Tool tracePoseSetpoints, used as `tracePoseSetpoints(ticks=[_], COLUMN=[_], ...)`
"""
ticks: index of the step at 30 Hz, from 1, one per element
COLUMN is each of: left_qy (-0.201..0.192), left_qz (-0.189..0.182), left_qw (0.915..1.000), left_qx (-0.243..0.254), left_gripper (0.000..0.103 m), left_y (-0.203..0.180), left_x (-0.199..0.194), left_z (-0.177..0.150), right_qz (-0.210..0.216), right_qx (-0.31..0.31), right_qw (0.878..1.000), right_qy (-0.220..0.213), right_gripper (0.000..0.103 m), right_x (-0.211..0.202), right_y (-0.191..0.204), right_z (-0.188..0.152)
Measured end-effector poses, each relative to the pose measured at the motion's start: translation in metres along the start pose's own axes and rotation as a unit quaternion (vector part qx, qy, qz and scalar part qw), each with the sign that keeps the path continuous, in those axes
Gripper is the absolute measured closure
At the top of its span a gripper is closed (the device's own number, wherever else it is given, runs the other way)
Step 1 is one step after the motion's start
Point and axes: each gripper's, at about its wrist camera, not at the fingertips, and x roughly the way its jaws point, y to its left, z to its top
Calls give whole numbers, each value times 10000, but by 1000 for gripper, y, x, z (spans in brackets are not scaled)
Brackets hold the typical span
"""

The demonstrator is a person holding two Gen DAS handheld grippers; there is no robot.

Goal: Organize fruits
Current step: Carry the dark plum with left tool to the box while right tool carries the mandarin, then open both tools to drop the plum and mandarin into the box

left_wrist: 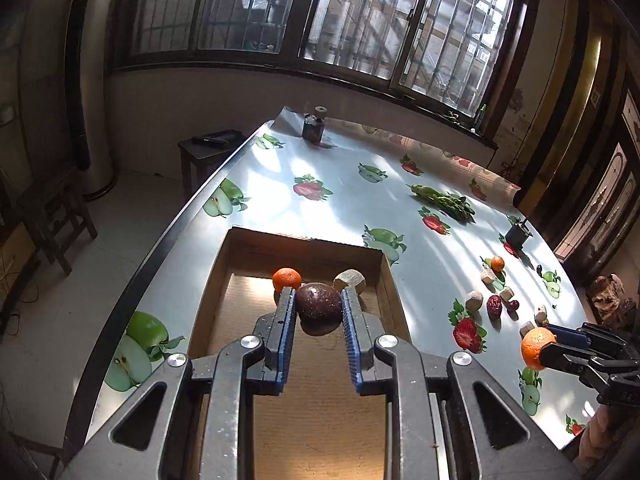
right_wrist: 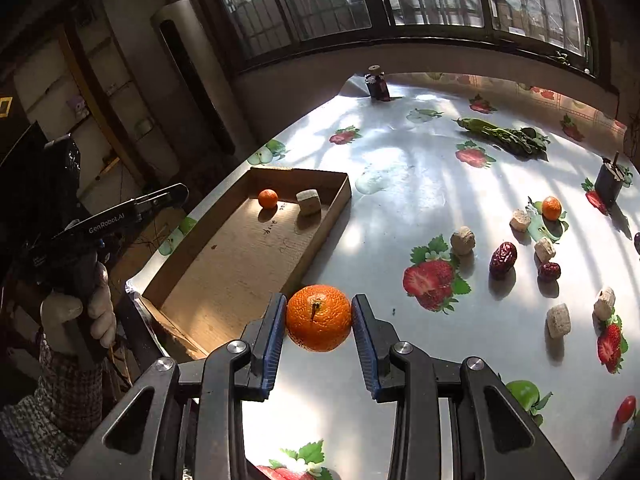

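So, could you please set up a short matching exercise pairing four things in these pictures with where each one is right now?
Things:
1. large orange
2. dark brown fruit
3. small orange
4. big red date

Places:
A. lying in the cardboard tray
B. on the tablecloth
C. between the left gripper fingers
D. between the right gripper fingers

Pairs: 1-D, 2-C, 3-A, 4-B

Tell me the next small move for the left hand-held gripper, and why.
Probably open it. The left hand-held gripper holds a dark fruit over the box, which already has a mandarin and a beige chunk inside.
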Motion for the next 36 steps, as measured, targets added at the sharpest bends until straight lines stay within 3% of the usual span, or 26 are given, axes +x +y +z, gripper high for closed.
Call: tracePoseSetpoints(ticks=[3,5,9,15,22,25,30,36], left_qy=[478,739,1121,1443,1443,1387,1108,542], left_qz=[19,57,130,110,76,46,64,192], left_qw=[9985,9962,9910,9851,9845,9849,9883,9928], left_qx=[-282,-462,-721,-929,-990,-1032,-1049,-1053], left_gripper=[81,81,81,81,79,69,64,51], left_y=[19,28,43,54,55,57,51,38], left_x=[36,61,99,129,138,134,112,63], left_z=[10,9,2,-7,-11,-10,-1,12], right_qz=[154,29,-253,-490,-678,-771,-722,-644], right_qx=[-215,-347,-639,-734,-825,-912,-877,-842], right_qw=[9996,9994,9967,9928,9899,9886,9900,9934], right_qy=[-52,74,434,805,929,921,837,427], right_gripper=[67,67,66,66,66,66,65,65], right_x=[40,77,141,189,210,214,210,179], right_y=[24,34,48,45,39,41,43,46], right_z=[33,42,43,38,36,34,35,41])
